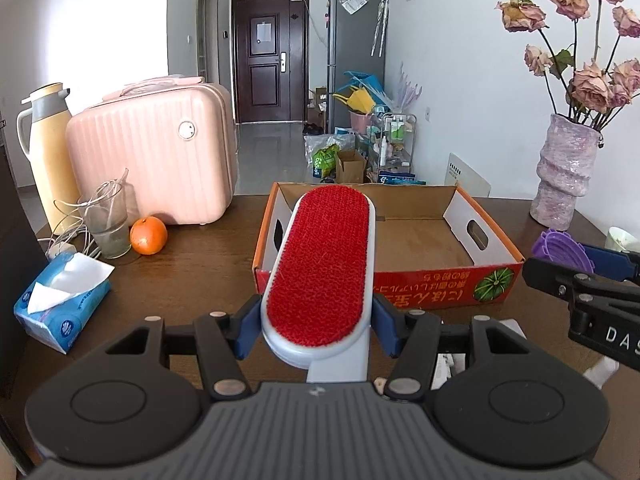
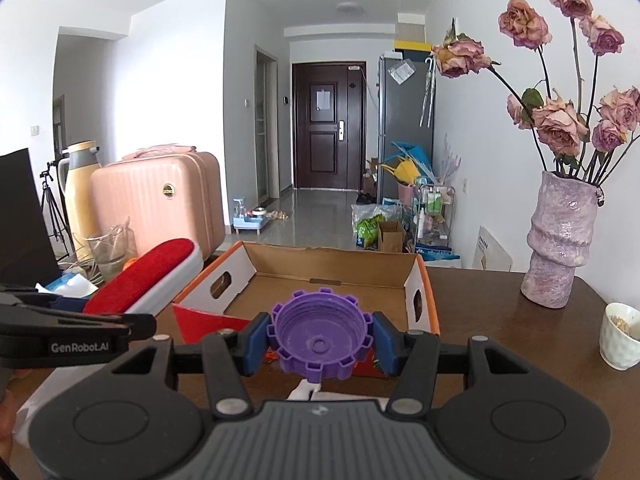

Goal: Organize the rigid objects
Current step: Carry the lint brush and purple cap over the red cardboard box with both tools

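My left gripper (image 1: 316, 326) is shut on a white lint brush with a red pad (image 1: 320, 268), held above the table in front of the cardboard box (image 1: 424, 240). The brush's tip reaches over the box's near left corner. My right gripper (image 2: 320, 338) is shut on a purple notched lid (image 2: 320, 332), its hollow side facing the camera, just before the box's near wall (image 2: 200, 326). The box interior (image 2: 332, 292) holds nothing visible. In the right wrist view the lint brush (image 2: 148, 276) and left gripper arm show at the left; in the left wrist view the purple lid (image 1: 560, 246) shows at the right.
On the dark wooden table (image 1: 192, 264) stand a pink case (image 1: 156, 160), a cream thermos (image 1: 48, 152), a glass with cables (image 1: 106, 224), an orange (image 1: 148, 235) and a tissue pack (image 1: 60, 304) at the left. A vase of dried roses (image 2: 560, 240) and a white cup (image 2: 620, 336) stand right.
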`<state>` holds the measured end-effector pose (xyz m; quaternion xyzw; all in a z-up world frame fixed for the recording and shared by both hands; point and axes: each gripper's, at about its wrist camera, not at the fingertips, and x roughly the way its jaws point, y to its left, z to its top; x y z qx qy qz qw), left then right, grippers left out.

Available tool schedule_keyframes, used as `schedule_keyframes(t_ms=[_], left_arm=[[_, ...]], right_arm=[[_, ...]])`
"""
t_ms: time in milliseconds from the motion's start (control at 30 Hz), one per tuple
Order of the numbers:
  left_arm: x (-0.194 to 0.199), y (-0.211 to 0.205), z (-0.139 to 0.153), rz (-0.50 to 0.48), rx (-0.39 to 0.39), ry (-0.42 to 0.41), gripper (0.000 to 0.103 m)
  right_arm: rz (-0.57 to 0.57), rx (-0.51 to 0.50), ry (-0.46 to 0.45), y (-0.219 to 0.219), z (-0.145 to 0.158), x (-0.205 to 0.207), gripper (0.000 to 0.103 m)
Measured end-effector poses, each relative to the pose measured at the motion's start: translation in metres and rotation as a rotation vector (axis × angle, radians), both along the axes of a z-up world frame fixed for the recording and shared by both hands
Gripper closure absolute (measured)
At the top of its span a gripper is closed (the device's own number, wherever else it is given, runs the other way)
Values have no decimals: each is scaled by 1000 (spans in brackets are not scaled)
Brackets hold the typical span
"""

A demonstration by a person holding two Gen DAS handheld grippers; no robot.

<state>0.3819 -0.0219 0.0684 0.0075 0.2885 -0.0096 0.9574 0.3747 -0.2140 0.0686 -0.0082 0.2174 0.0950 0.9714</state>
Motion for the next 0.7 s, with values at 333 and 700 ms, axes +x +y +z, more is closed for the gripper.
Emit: schedule_keyframes(t_ms=[333, 700], left_arm=[[31, -13, 6, 16, 18, 24, 45], [79, -29, 6, 41, 55, 55, 45]], right_arm=[[31, -19, 52, -10, 7, 43, 50], [44, -49, 100, -16, 0, 98, 50]])
